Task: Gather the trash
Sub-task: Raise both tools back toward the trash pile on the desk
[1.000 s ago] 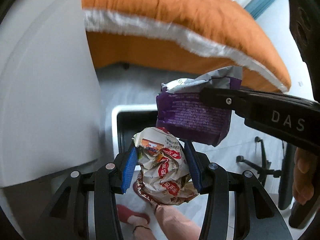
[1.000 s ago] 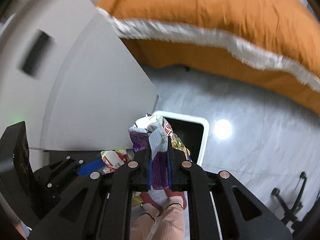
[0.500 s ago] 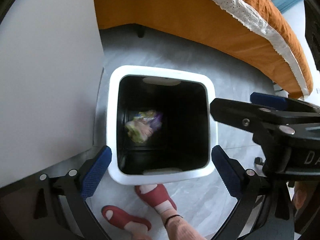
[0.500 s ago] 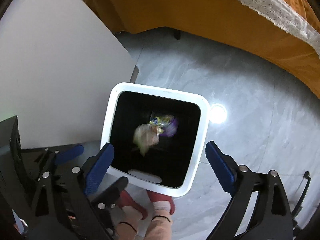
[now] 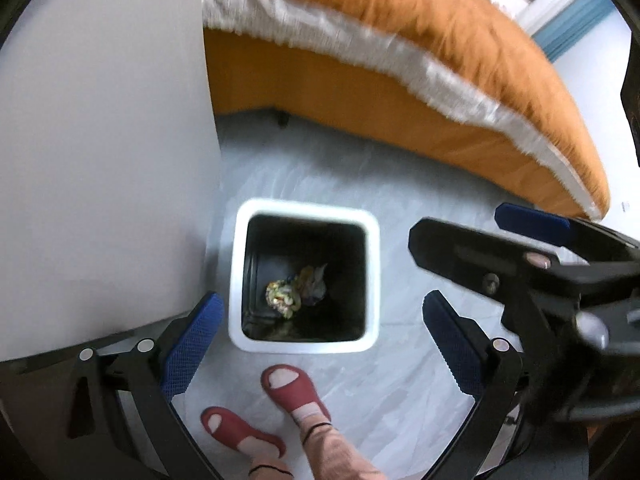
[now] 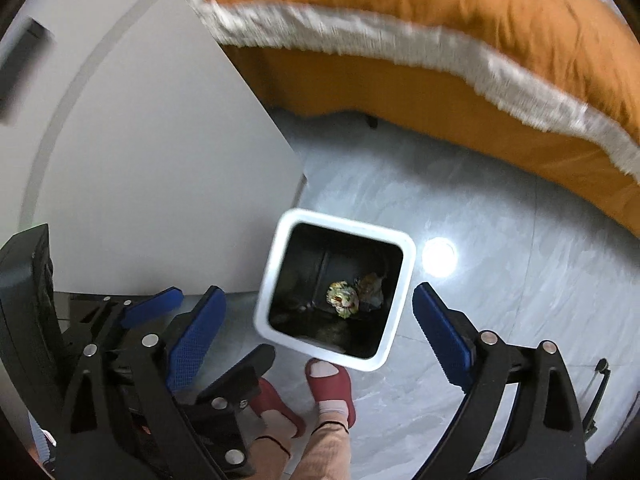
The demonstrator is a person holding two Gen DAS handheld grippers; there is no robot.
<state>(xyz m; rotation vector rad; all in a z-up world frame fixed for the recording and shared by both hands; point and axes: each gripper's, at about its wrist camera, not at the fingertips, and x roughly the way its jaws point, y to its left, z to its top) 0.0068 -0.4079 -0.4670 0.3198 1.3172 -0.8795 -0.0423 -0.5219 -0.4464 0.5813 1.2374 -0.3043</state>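
A white-rimmed square bin [image 5: 236, 280] with a black inside stands on the floor below both grippers; it also shows in the right wrist view [image 6: 404, 276]. Crumpled wrappers [image 5: 296, 290] lie at its bottom, seen too in the right wrist view [image 6: 354, 294]. My left gripper [image 5: 320, 340] is open and empty above the bin. My right gripper [image 6: 320, 324] is open and empty above the bin; it also shows at the right of the left wrist view [image 5: 496, 248]. The left gripper appears at the lower left of the right wrist view [image 6: 152, 308].
A bed with an orange cover and white fringe [image 5: 400, 60] stands beyond the bin. A white cabinet side [image 5: 100, 160] is close on the left. The person's feet in red slippers [image 5: 292, 392] stand just in front of the bin on a grey marbled floor [image 6: 500, 300].
Both grippers opened and let go of the wrappers, which fell and now lie at the bin's bottom. Since half a second ago both grippers have risen away from the bin.
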